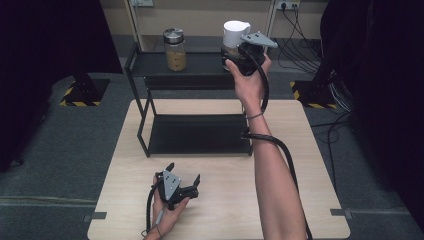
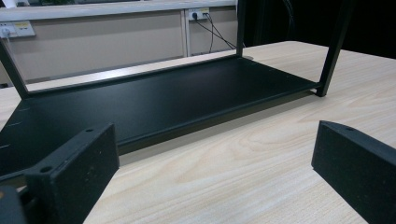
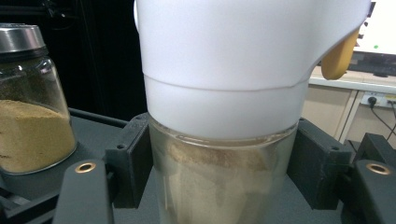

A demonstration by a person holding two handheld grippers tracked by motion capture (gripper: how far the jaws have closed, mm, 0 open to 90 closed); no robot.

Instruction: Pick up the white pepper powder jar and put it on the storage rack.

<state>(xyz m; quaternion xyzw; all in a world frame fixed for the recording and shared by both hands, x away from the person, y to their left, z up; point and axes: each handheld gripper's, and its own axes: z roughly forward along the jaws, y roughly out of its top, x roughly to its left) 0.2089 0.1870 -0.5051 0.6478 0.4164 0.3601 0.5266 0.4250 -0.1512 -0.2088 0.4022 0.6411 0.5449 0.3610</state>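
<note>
Risk of tipping: I am gripping the white-lidded jar (image 3: 224,140) between my right gripper (image 3: 224,168) pads over the rack's top shelf (image 1: 200,64), near the steel-lidded jar (image 1: 175,49), which a sideways drift could be striking, while my left gripper (image 1: 181,186) is resting spread-jawed on the table (image 1: 280,200).

We see a clear glass jar with a white plastic lid (image 3: 224,70) holding tan powder, a clear glass jar with a silver metal cap (image 3: 28,93) holding golden-brown powder, a matte black metal shelf rack (image 1: 195,134), and a pale wood-grain tabletop (image 1: 225,210).
</note>
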